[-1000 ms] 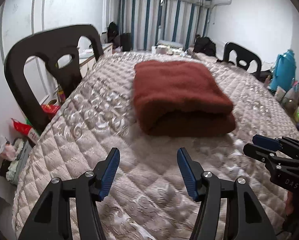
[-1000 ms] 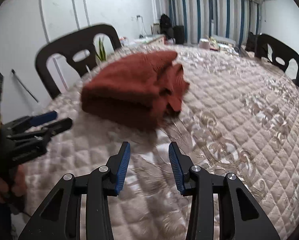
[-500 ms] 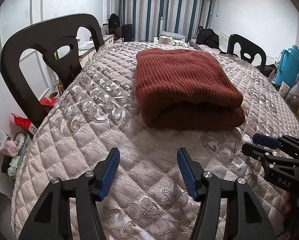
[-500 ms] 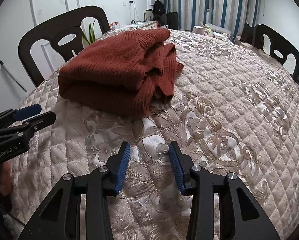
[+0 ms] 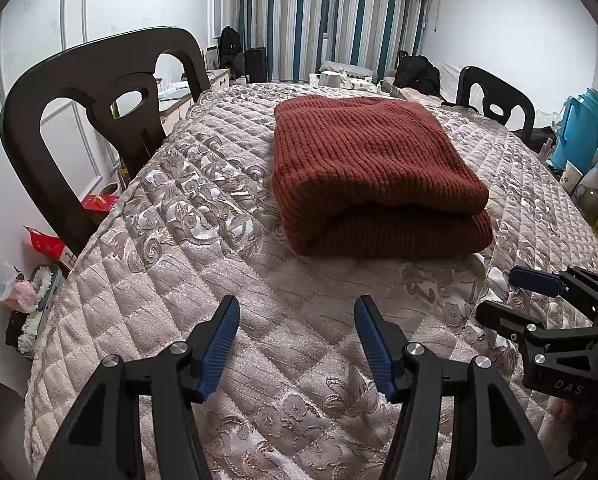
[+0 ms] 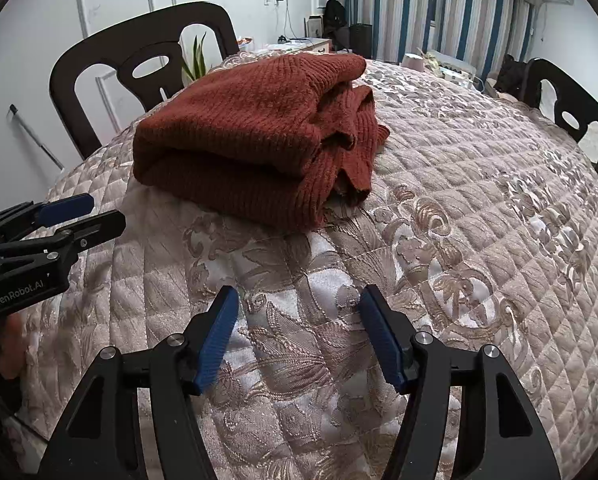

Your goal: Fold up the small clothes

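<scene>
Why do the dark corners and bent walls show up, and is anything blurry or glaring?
Left wrist view: fisheye lens darkens the corners and bows the dark wooden chair; the folded rust-red knitted sweater is sharp. Right wrist view: same curving, with soft sheen on the quilted beige tablecloth.

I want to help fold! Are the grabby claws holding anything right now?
Nothing is held. The left gripper is open and empty; the right gripper's jaws are opening, empty. The sweater lies folded, untouched.
</scene>
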`<state>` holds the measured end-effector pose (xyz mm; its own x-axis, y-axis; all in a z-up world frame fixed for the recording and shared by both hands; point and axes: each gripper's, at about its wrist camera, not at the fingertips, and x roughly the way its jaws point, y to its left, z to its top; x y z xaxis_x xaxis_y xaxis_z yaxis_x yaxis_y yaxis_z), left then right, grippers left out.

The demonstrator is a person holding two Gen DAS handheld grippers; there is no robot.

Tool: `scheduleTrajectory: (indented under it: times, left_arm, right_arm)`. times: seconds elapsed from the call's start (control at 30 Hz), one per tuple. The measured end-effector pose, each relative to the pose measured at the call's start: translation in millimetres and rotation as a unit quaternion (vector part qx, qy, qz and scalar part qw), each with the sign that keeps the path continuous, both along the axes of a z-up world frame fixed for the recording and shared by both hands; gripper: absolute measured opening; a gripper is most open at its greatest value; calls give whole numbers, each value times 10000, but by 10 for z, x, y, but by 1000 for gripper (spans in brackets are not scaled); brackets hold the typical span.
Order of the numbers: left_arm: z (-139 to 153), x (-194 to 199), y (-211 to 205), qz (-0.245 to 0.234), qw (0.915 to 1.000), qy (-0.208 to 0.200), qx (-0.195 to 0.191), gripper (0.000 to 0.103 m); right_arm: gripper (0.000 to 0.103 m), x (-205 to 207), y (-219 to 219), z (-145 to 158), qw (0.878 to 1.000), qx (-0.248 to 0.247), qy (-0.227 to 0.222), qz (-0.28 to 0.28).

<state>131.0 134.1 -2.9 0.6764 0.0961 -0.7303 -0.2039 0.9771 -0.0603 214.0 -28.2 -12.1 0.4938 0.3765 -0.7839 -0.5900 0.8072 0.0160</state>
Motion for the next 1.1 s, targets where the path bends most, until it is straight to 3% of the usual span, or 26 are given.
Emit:
scheduleTrajectory:
  times: [1.1]
  left_arm:
    - [52,-54,-7,50,9999,-136,92,62]
  right_arm:
    - [64,-4,4,-1,10000,-57,-27,1]
